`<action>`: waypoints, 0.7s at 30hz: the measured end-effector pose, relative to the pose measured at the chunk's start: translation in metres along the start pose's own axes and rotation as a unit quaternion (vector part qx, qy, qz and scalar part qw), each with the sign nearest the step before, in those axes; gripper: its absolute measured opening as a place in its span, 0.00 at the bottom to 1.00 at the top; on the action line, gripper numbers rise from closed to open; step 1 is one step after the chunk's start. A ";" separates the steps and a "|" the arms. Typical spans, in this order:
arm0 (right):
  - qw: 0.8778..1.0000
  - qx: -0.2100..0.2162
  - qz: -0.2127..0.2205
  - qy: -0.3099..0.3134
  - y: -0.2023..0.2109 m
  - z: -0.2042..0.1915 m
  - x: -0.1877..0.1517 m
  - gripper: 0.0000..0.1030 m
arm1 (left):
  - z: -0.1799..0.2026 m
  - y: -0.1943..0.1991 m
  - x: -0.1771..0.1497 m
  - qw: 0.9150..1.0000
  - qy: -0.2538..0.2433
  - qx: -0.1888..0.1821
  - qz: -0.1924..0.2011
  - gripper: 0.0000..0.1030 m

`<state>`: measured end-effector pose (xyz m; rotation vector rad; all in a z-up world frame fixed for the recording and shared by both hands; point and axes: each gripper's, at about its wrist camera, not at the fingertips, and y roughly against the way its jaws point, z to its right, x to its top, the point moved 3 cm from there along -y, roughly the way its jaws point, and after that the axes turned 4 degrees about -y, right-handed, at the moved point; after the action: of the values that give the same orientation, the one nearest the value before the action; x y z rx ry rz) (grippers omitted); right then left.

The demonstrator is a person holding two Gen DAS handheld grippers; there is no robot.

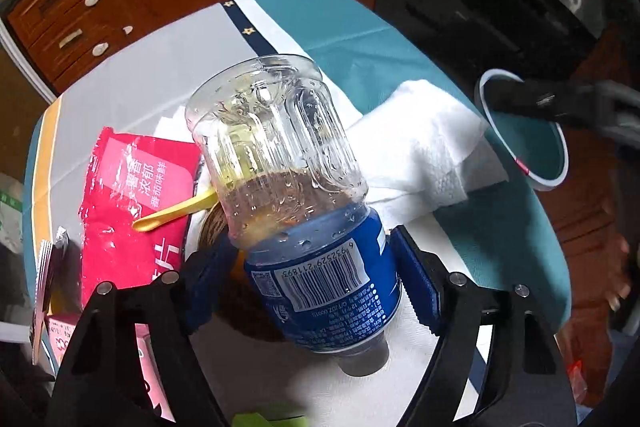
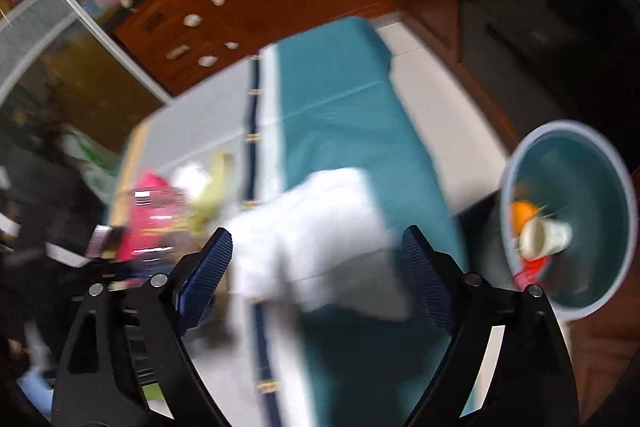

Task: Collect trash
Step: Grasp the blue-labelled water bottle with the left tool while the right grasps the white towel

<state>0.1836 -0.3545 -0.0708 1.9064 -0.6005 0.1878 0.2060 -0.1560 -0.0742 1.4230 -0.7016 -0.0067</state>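
Gripping one bottle [image 1: 296,195], left tongs [image 1: 316,267]; right tongs [image 2: 316,259] apart

One clear plastic bottle w/ blue label [image 1: 316,227] is showing on the table, along w/ one red foil snack bag [image 1: 132,211], one yellow plastic spoon [image 1: 176,211] and one crumpled white paper towel [image 1: 424,151]. One round teal bin w/ pale rim [image 2: 592,187] is sitting beside the table, holding one white paper cup [image 2: 544,237] and one orange item [image 2: 522,213].
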 end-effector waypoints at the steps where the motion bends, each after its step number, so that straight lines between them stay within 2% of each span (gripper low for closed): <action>1: 1.000 -0.004 -0.018 -0.010 -0.012 0.005 0.000 0.81 | 0.000 0.001 -0.001 1.000 -0.001 0.001 0.003 0.75; 4: 0.999 -0.008 -0.039 -0.008 -0.034 0.006 -0.004 0.81 | -0.001 0.005 -0.006 1.000 -0.003 0.002 0.007 0.75; 10: 0.998 -0.024 -0.038 0.035 -0.055 -0.015 -0.020 0.80 | -0.006 0.024 -0.008 1.000 -0.009 -0.005 0.024 0.75; 11: 0.998 -0.027 -0.035 0.042 -0.053 -0.017 -0.023 0.66 | -0.007 0.027 -0.007 1.000 -0.009 -0.006 0.026 0.75; 12: 0.998 -0.030 -0.034 0.046 -0.053 -0.019 -0.025 0.35 | -0.008 0.030 -0.007 1.000 -0.009 -0.008 0.027 0.75; 13: 0.998 -0.021 -0.038 0.040 -0.051 -0.019 -0.026 0.16 | -0.010 0.033 -0.007 0.999 -0.008 -0.011 0.029 0.75; 14: 0.999 -0.012 -0.041 0.032 -0.049 -0.019 -0.027 0.05 | -0.011 0.037 -0.008 0.999 -0.006 -0.013 0.032 0.75; 21: 0.999 0.035 -0.017 0.007 -0.007 -0.017 -0.028 0.05 | -0.022 0.072 -0.012 0.998 -0.004 -0.016 0.060 0.75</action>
<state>0.1657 -0.3279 -0.0808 1.9792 -0.5575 0.2026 0.1776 -0.1180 -0.0146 1.3486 -0.7889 0.0693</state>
